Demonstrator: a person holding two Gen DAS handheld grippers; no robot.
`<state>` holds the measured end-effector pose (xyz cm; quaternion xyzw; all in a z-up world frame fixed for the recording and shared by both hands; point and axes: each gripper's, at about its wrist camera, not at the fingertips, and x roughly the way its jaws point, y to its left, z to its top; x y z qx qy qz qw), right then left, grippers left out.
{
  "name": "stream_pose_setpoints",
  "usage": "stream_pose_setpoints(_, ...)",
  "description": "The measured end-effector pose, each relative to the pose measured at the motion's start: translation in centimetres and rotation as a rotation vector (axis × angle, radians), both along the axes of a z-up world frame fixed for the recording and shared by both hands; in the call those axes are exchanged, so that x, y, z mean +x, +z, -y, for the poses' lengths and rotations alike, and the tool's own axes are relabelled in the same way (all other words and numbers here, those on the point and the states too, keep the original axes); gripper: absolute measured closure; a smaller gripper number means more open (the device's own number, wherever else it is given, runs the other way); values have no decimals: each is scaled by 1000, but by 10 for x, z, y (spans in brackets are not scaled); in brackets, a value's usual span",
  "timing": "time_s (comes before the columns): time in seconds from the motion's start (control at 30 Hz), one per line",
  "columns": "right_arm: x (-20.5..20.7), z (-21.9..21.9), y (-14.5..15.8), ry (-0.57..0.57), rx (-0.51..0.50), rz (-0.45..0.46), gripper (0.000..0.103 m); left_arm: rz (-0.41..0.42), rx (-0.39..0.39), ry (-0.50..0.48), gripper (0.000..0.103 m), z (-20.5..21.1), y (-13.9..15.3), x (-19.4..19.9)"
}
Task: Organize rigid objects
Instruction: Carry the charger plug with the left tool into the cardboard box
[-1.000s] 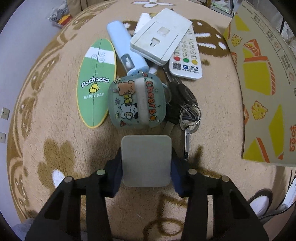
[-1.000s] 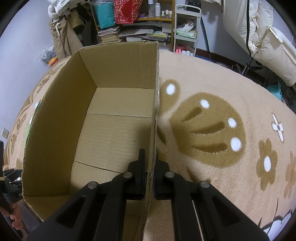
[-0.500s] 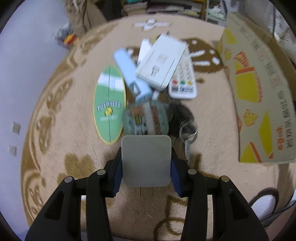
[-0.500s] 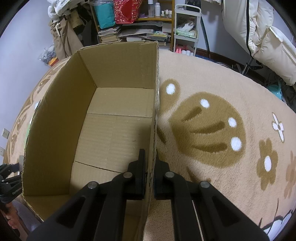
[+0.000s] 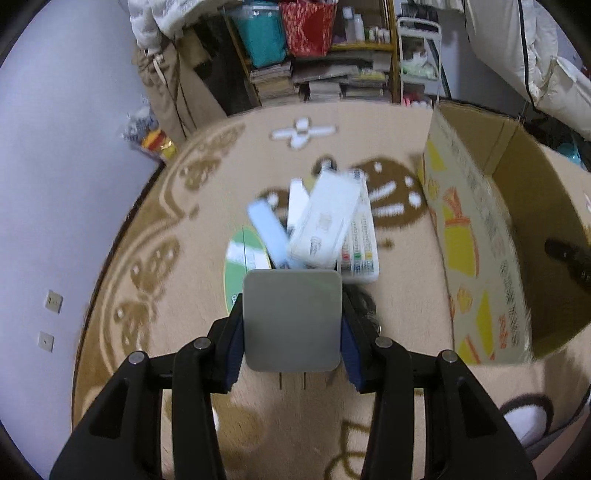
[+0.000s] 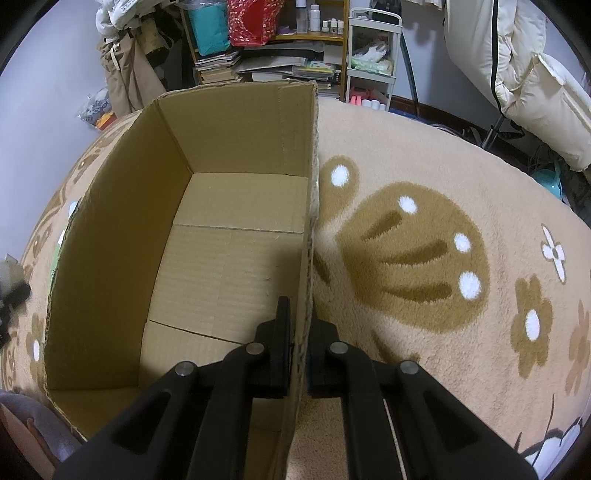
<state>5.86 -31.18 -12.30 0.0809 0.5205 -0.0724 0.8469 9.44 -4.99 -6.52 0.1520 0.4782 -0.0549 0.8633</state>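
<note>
The open cardboard box [image 6: 229, 236] stands on the patterned rug [image 6: 424, 258], and the right gripper [image 6: 297, 354] has its jaws clamped on the box's side wall. The left gripper [image 5: 291, 325] grips a grey square plate [image 5: 291, 319] above the rug, with a blurred pile of remotes and cases [image 5: 325, 229] beyond it, left of the box.

A beige rug [image 6: 424, 177] with brown flower and leaf patterns covers the floor. At the back, shelves [image 5: 332, 79] hold stacked books, a teal bag [image 5: 260, 35] and a red bag [image 5: 308, 27]. A white cart [image 6: 373, 62] stands beside them. Pale padded bedding [image 6: 524, 70] hangs at the right, and khaki clothing [image 6: 125, 74] at the left.
</note>
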Motion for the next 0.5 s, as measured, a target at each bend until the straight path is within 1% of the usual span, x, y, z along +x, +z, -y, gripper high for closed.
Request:
stream_pose_setpoints(0.13,0,1,0,-3,4,-3,96,47,-8,-21,60,11,17,16)
stream_pose_setpoints(0.27,0,1,0,-3,4,-7,96,69,-21,-35,60,26,28,37)
stream_pose_setpoints(0.33,1,2,-1,-4,5,-13,96,72,-24,-36,60,32,30,47)
stream_pose_setpoints(0.5,3,2,-4,-3,8,-22,96,69,-73,-41,60,51,35,67)
